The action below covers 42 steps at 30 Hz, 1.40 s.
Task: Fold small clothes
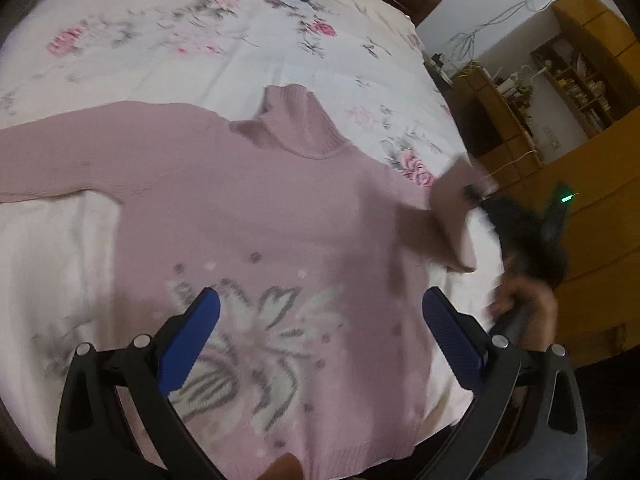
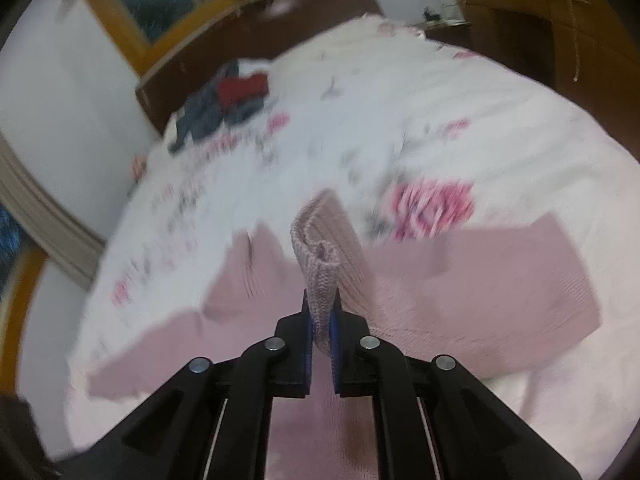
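Right tool (image 2: 320, 312) clamps the sweater (image 1: 248, 208) cuff (image 2: 320, 276) — lifted; left tool (image 1: 320, 320) spread wide above the hem.

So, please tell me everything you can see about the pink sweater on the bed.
The pink sweater is a knitted turtleneck with a ribbed collar and a white and grey flower pattern on the front. It lies spread face up on the flowered bed cover, one sleeve stretched flat to the side. The right gripper is shut on the ribbed cuff of the other sleeve and holds it lifted off the bed. The left gripper is open above the flower pattern.
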Each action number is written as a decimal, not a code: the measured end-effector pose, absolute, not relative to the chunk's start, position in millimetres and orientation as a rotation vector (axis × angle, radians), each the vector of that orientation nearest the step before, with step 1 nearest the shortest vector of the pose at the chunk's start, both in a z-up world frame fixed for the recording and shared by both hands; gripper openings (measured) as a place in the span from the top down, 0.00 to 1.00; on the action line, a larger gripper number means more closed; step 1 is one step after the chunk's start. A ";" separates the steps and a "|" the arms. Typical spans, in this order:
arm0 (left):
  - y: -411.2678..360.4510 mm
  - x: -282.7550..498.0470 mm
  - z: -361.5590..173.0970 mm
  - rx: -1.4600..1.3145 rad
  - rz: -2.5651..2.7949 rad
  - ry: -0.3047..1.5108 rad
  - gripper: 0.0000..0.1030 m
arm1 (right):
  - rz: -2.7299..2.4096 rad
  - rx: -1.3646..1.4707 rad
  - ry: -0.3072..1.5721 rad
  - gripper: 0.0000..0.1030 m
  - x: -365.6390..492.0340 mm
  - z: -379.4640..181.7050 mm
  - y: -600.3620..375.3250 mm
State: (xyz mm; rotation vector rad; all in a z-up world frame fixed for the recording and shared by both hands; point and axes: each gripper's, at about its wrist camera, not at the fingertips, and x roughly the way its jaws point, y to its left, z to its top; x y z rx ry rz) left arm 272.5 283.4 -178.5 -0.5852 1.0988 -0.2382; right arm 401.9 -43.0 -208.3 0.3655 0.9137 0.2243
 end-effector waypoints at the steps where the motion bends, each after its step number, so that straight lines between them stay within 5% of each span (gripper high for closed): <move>1: 281.6 281.7 -183.2 -0.611 -0.263 1.109 0.03 | 0.219 0.327 0.937 0.93 399.6 -225.5 -29.4; 6: 267.2 323.1 -215.7 -0.751 -0.374 1.164 0.03 | 0.210 0.114 1.022 0.92 386.0 -294.9 22.3; 9: 255.3 350.0 -240.1 -0.836 -0.432 1.207 0.03 | 0.238 0.059 1.048 0.77 375.9 -310.3 34.0; 11: 244.7 366.7 -256.6 -0.899 -0.468 1.231 0.03 | 0.282 0.040 1.009 0.51 360.0 -299.4 31.7; 13: 232.2 381.1 -273.0 -0.949 -0.495 1.254 0.03 | 0.287 0.048 0.980 0.45 345.4 -289.7 22.4; 23: 161.4 442.0 -326.5 -1.010 -0.507 1.368 0.03 | 0.215 0.163 0.888 0.43 204.7 -285.0 -73.2; 29: 143.9 457.6 -342.3 -0.961 -0.402 1.475 0.05 | 0.192 0.233 0.820 0.43 189.9 -282.3 -86.6; 30: 143.1 459.1 -341.0 -0.956 -0.391 1.473 0.17 | 0.191 0.233 0.817 0.43 189.4 -282.2 -87.0; 31: 141.0 461.9 -339.1 -0.937 -0.376 1.472 0.52 | 0.191 0.235 0.834 0.43 189.5 -286.2 -87.9; 34: 136.3 467.1 -339.0 -0.883 -0.347 1.516 0.92 | 0.197 0.265 0.854 0.43 191.5 -290.2 -92.4; 42: 149.1 471.5 -294.8 -0.793 -0.368 1.458 0.94 | 0.178 0.273 0.847 0.43 191.5 -293.1 -95.2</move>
